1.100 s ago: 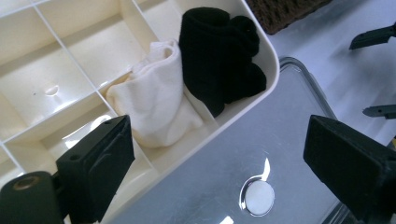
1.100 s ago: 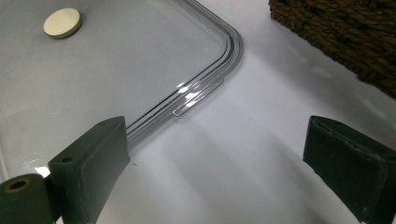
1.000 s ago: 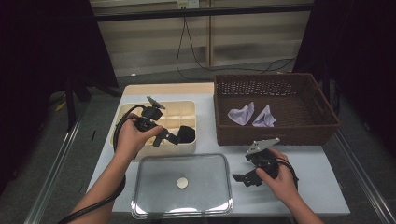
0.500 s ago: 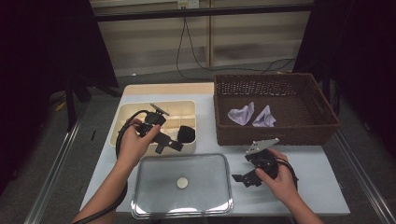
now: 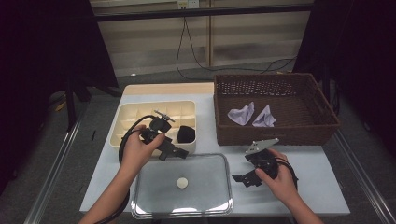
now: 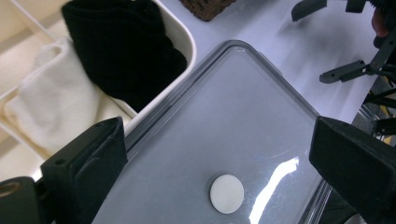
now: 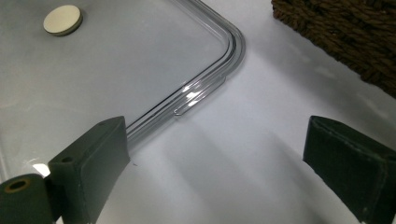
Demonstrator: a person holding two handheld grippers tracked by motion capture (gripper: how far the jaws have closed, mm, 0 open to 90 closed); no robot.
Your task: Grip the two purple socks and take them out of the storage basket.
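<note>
High view: left gripper [image 5: 173,151] drawn back off the divided tray [image 5: 122,122] to the clear lid [image 5: 154,205]'s near-tray edge (black sock [image 5: 186,134] left behind in its compartment), jaws apart, empty.
Left gripper view: lid directly below, white knob [image 6: 226,193] between the jaws.
Right gripper view: right gripper [image 7: 219,172] wide apart, lid corner [image 7: 229,44] ahead-left. Likely closing the tray next.

A dark brown wicker basket [image 5: 271,135] sits at the table's [image 5: 317,186] two o'clock. Two crumpled lavender cloths [image 5: 241,114] [image 5: 265,117] lie side by side inside it, toward its seven o'clock. At the table's ten o'clock stands a cream divided organizer tray [image 5: 154,103]. A rolled black sock [image 5: 187,134] fills its five o'clock compartment, with a white sock [image 6: 51,112] in the next one. Black cables [image 5: 187,46] hang at twelve o'clock, beyond the table.
</note>
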